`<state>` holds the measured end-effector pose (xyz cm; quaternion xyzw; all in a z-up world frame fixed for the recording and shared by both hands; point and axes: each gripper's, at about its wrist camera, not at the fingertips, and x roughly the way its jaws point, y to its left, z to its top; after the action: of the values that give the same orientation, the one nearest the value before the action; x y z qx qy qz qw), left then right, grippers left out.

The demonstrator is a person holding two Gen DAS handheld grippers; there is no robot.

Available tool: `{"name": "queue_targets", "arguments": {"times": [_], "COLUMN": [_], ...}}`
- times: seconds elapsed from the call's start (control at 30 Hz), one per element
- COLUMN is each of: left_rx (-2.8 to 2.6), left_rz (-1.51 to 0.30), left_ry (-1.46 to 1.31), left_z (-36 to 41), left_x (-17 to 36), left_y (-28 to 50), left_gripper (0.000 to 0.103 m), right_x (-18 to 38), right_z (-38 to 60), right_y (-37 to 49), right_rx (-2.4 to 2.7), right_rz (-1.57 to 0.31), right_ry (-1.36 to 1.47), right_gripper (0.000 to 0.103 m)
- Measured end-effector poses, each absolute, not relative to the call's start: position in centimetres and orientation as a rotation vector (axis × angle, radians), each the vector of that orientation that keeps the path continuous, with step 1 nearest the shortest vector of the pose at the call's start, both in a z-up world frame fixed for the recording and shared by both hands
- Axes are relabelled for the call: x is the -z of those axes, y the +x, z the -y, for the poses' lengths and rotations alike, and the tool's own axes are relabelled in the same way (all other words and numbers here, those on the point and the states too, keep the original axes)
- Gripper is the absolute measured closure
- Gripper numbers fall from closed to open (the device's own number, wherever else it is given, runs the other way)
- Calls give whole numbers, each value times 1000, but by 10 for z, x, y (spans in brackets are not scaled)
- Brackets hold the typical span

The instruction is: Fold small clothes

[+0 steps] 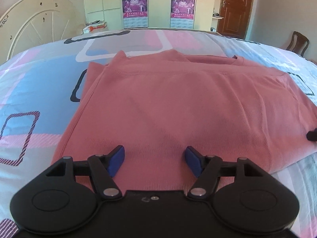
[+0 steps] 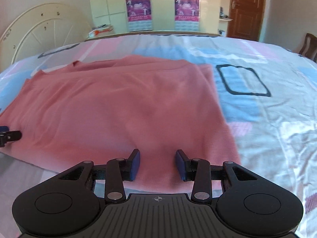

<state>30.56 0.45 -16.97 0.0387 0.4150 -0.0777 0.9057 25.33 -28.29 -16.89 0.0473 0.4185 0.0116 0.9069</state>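
A salmon-pink garment (image 1: 178, 103) lies folded and flat on the bed, its near fold edge just under both grippers. My left gripper (image 1: 155, 160) hovers over the garment's near left part, blue pads wide apart with only flat cloth beneath them. My right gripper (image 2: 157, 163) hangs over the garment (image 2: 118, 107) near its right side, jaws open at a narrower gap, nothing pinched. A tip of the right gripper (image 1: 312, 134) shows at the left view's right edge, and the left gripper's finger (image 2: 10, 135) at the right view's left edge.
The bed wears a patterned sheet (image 2: 267, 119) of pink, blue and white blocks. A white arched headboard (image 1: 37, 25) stands at the far left, wardrobes with posters (image 1: 135, 4) behind, a brown door (image 1: 235, 8) and a wooden chair (image 1: 298, 43) at the right.
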Motion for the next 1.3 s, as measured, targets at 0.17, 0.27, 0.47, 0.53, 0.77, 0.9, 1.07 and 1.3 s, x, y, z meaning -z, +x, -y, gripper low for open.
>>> {"name": "queue_targets", "arguments": {"times": [0.17, 0.27, 0.47, 0.53, 0.77, 0.9, 1.07, 1.3], "left_rx": [158, 160, 168, 167, 119, 111, 59, 28], "left_rz": [-854, -848, -848, -862, -773, -799, -869, -890], "left_ry": [84, 91, 99, 103, 10, 41, 79, -19], "left_z": [-4, -4, -4, -3, 3, 22, 29, 8], "left_x": [172, 174, 174, 172, 129, 133, 159, 170], "left_y": [306, 306, 305, 307, 313, 343, 359, 360], "left_gripper": [35, 34, 33, 33, 23, 24, 22, 9], "right_x": [174, 175, 176, 173, 136, 129, 140, 172], "right_z": [280, 282, 278, 277, 262, 237, 195, 183], "right_y": [253, 252, 245, 244, 254, 293, 330, 345], "right_rx": [-7, -10, 8, 3, -77, -169, -317, -384], "right_rz": [-883, -888, -867, -876, -762, -737, -742, -781], "right_ry": [66, 63, 59, 56, 29, 14, -86, -193], "right_gripper": [63, 61, 61, 61, 60, 60, 60, 49]}}
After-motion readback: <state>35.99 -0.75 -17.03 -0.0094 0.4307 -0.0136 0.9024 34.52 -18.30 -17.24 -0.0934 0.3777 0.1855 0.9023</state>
